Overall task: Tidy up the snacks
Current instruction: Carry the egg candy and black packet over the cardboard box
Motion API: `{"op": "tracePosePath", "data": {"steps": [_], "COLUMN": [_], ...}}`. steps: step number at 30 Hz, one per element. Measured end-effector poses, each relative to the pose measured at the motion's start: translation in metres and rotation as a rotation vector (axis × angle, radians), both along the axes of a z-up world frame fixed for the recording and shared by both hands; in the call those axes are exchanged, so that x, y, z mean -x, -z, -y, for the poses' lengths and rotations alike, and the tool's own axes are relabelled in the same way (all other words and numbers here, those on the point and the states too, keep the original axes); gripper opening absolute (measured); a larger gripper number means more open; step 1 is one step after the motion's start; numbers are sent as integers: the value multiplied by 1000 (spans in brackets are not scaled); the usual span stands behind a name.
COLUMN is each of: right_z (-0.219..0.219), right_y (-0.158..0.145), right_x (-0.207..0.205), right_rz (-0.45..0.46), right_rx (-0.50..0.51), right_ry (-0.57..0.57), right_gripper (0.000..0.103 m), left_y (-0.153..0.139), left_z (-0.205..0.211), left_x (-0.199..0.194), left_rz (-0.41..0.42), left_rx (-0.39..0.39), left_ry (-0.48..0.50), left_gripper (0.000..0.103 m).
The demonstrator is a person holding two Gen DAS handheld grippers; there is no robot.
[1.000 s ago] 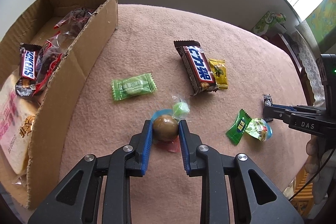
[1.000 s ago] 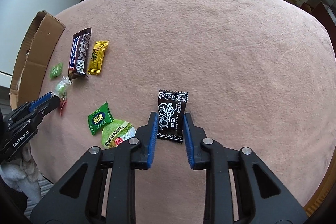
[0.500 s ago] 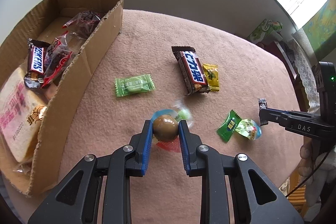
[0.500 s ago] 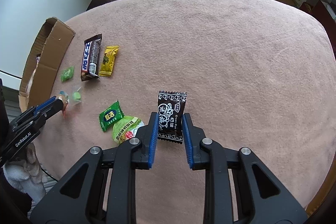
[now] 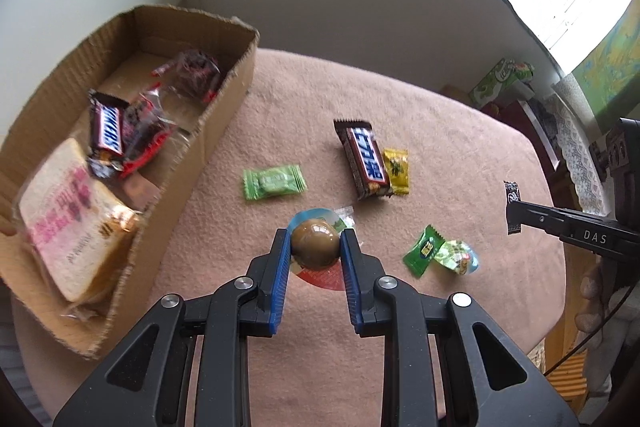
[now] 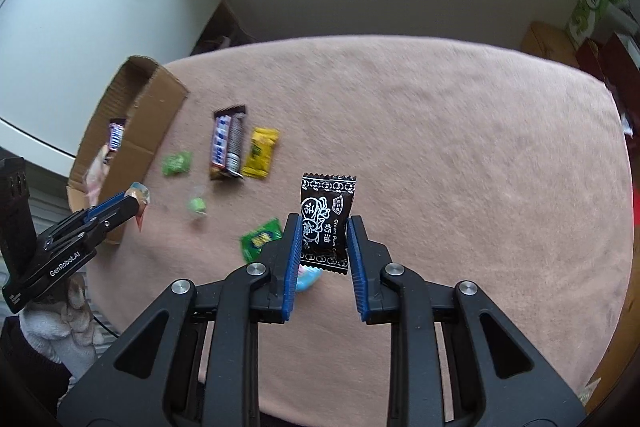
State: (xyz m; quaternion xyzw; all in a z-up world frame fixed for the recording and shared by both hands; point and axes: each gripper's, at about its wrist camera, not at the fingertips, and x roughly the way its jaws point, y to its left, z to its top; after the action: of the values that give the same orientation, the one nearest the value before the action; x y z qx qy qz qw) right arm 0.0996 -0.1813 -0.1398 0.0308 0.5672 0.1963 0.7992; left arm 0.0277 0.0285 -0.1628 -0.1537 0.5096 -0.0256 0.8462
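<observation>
Left gripper (image 5: 315, 249) clamped on brown ball snack (image 5: 315, 244) right of cardboard box (image 5: 208, 143) — right gripper (image 6: 323, 239) pinching black candy packet (image 6: 325, 223), farther right.

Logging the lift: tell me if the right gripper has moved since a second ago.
Yes. The right gripper, shut on the black candy, has risen away from the table; the chocolate bar below looks smaller and farther.

Tablecloth (image 5: 440, 131): pink-brown cloth, matt, fuzzy nap. Box (image 5: 208, 131): raw corrugated cardboard, rough torn edges. Snack bar (image 5: 366, 159): glossy wrapper. Egg pack (image 5: 314, 247): shiny clear plastic w/ foil backing. Black candy pouch (image 6: 325, 223): smooth, semi-gloss. Both grippers: matt black plastic, ribbed blue pads (image 5: 280, 279), metal rivets.
</observation>
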Motion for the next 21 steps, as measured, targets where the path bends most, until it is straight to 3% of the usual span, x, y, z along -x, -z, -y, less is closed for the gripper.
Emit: {"op": "tracePosePath", "data": {"steps": [10,21], "right_z": [-76,-169], "right_y": [-37,-51], "right_x": [-16,-29], "right_rz": [56,85], "right_rx": [-67,-77], "right_ry": [-129,-296], "right_gripper": [24,24], "left_y": [-32,-40], "left_z": [-44,-96], "left_x": [9,25], "left_rz": [70,85], "left_rx": [-18,-46], "left_ry": [-106,-236], "left_gripper": [23,23]}}
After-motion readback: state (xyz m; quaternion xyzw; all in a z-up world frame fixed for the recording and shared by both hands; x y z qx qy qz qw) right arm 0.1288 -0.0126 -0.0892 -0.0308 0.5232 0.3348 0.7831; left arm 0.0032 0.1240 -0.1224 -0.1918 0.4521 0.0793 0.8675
